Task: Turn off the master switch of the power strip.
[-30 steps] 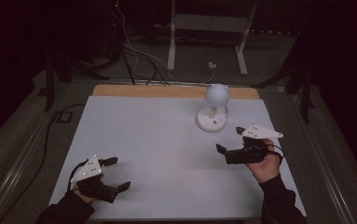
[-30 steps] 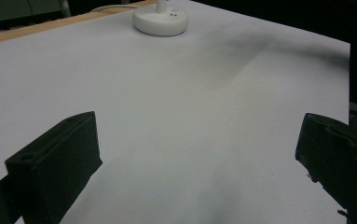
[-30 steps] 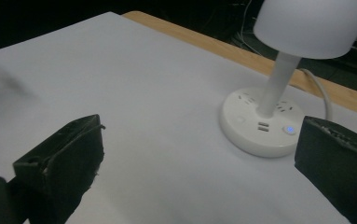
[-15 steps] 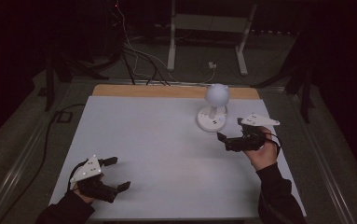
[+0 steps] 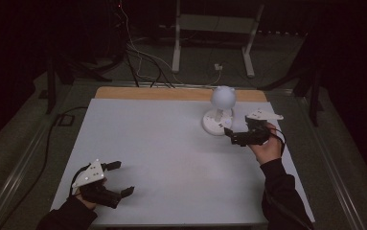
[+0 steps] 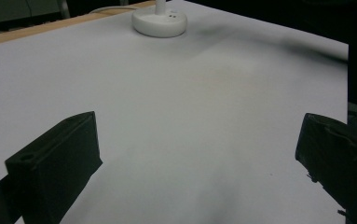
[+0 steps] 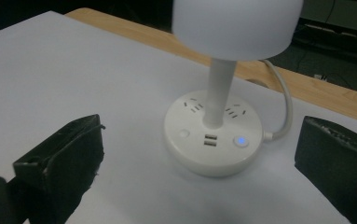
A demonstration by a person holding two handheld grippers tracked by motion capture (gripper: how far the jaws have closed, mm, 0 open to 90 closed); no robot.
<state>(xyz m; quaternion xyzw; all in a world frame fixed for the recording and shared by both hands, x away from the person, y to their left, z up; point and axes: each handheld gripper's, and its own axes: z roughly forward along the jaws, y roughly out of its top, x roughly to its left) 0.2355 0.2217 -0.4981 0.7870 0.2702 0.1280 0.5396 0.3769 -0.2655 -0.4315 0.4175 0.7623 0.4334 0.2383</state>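
The high view is looking forward and down from above the person's side, taking in the whole white table (image 5: 171,158). The left gripper view is sitting low near the front edge, looking far across the table toward the lamp (image 6: 160,21) (just its base at the top). The right gripper view is facing that same lamp (image 7: 213,135) from close by, which all three views are sharing.

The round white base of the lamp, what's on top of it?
On the base stand a white stem holding up the lamp's round shade, plus socket holes, two USB slots, a small round button and a glowing blue button. The stem hides whatever lies right behind it.
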